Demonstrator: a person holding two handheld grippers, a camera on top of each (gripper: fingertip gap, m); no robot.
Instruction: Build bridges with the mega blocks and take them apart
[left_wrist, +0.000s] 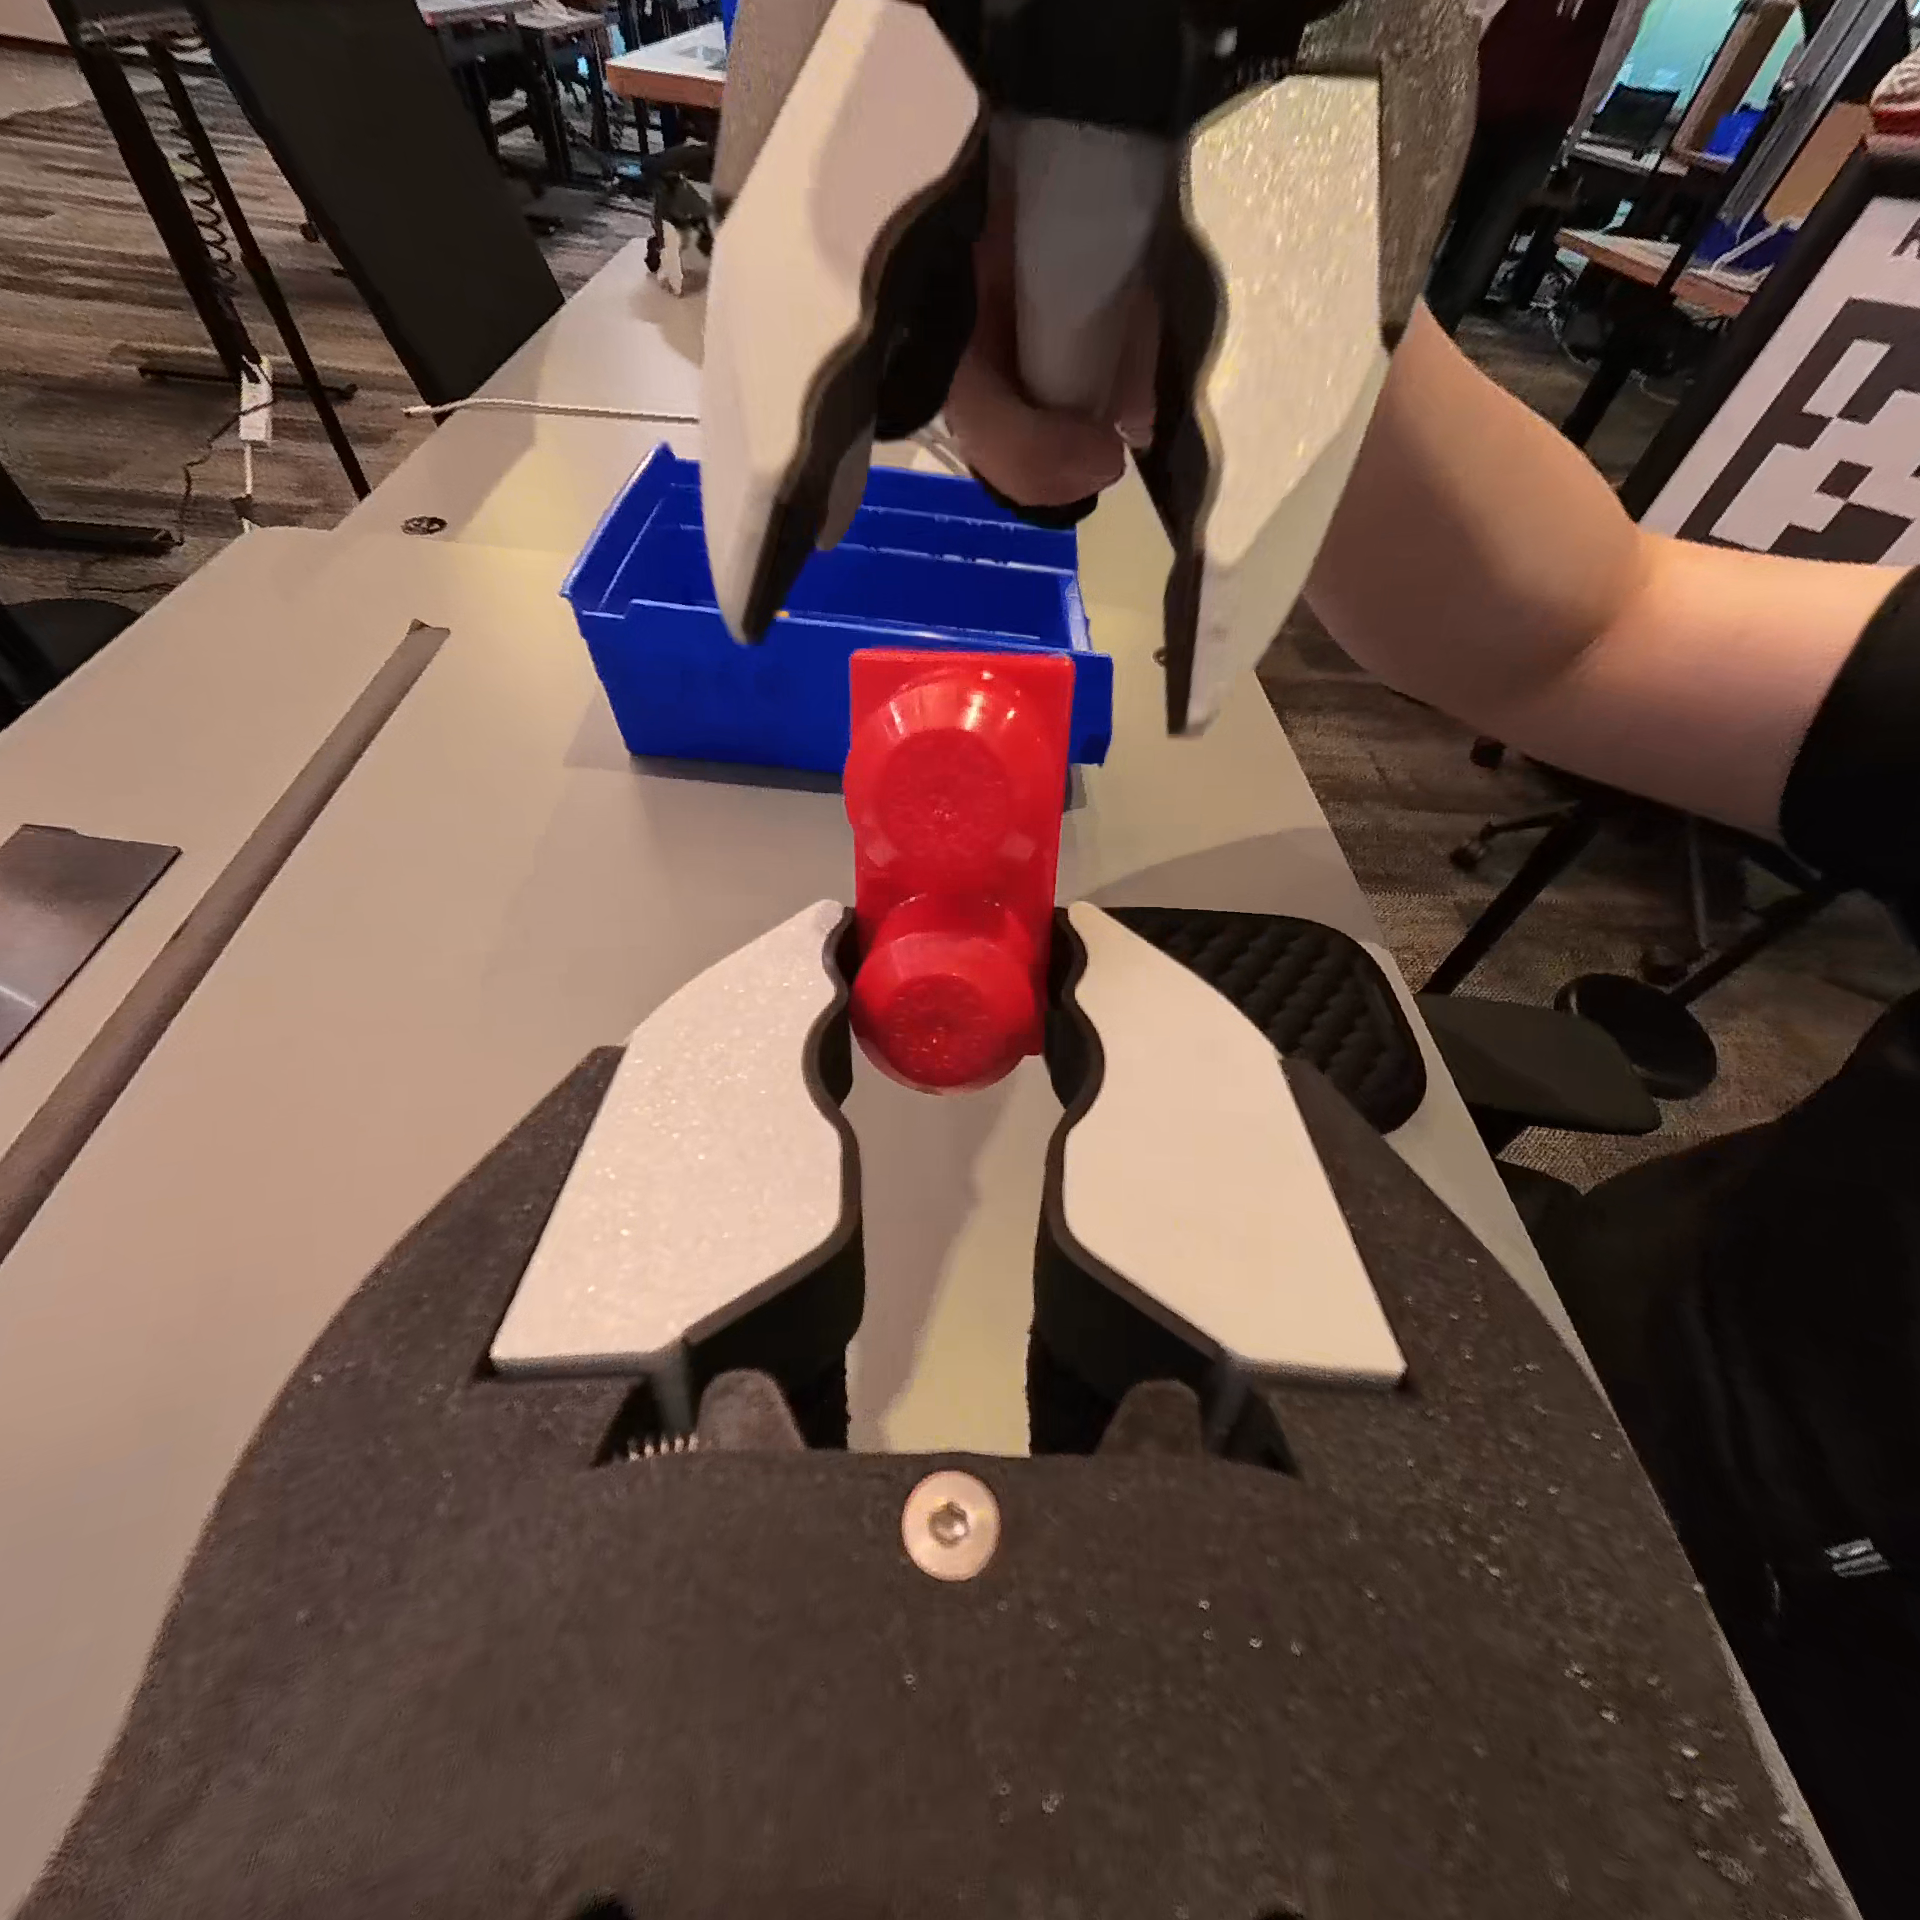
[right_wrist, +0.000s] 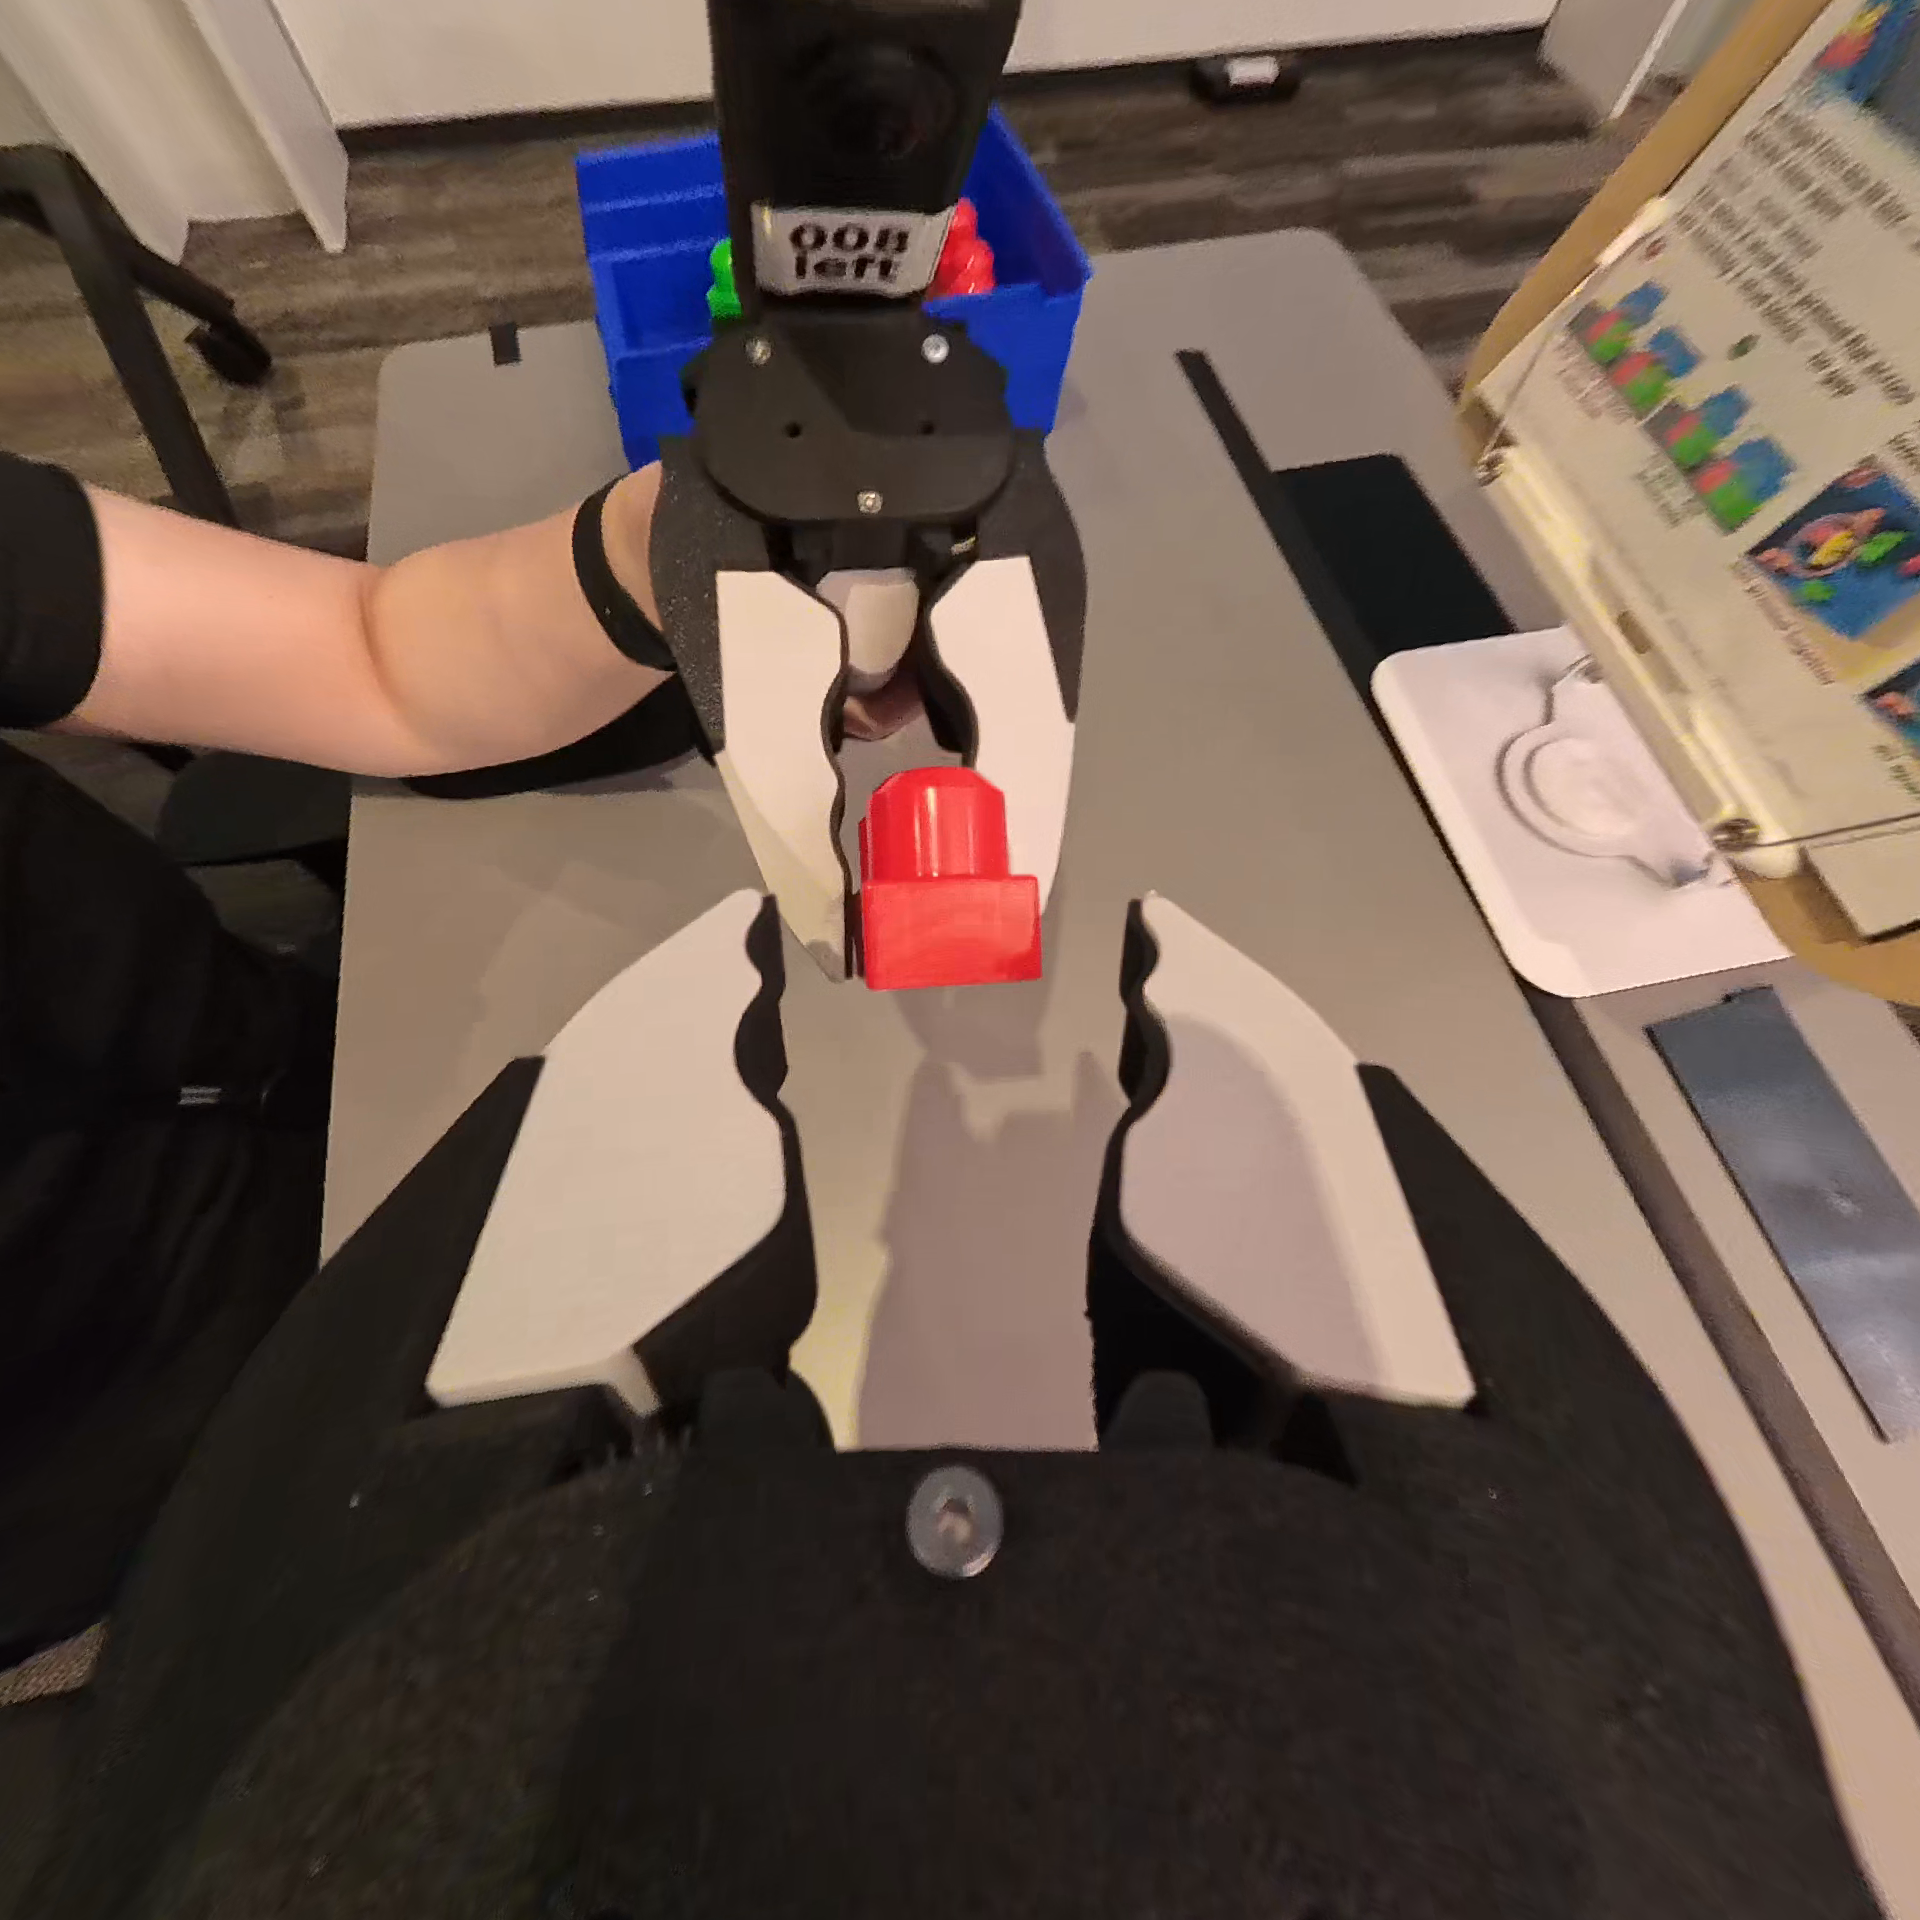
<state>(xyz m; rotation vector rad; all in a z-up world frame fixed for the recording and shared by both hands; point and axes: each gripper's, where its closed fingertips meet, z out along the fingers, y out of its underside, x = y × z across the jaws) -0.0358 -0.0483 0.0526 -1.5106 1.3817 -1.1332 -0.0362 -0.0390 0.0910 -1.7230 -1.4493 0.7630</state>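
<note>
The left gripper (left_wrist: 951, 914) is clamped on a red block (left_wrist: 951, 831), its two fingertips pressing the block's flanks at the end nearest the camera. The block has two round studs; in the left wrist view they face the lens, one stud sitting between the fingers and the other past the tips toward 12 o'clock. The block hangs clear of the grey table (left_wrist: 364, 935), casting a shadow below.

The right gripper (left_wrist: 966, 675) comes in from 12 o'clock in that view, tips pointing down at the block, with its fingers spread wide and nothing between them. Its near tip hangs just beside the block's far end; whether it touches is unclear. A bare forearm (left_wrist: 1507, 582) in a black glove reaches in from 3 o'clock behind it.

From the right wrist view, the right gripper (right_wrist: 951, 914) frames the scene with parted fingers, and the left gripper (right_wrist: 935, 935) faces it at 12 o'clock holding the block (right_wrist: 951, 904) by its sides, square base toward the lens. The block lies between the right fingertips but apart from both.

A blue bin (left_wrist: 727, 665) stands on the table behind the block; in the right wrist view the bin (right_wrist: 1029, 312) shows red and green blocks (right_wrist: 722, 281) inside. At 3 o'clock there, a white tray (right_wrist: 1475, 831) and a tilted picture sheet (right_wrist: 1714, 416) sit beside the table.
</note>
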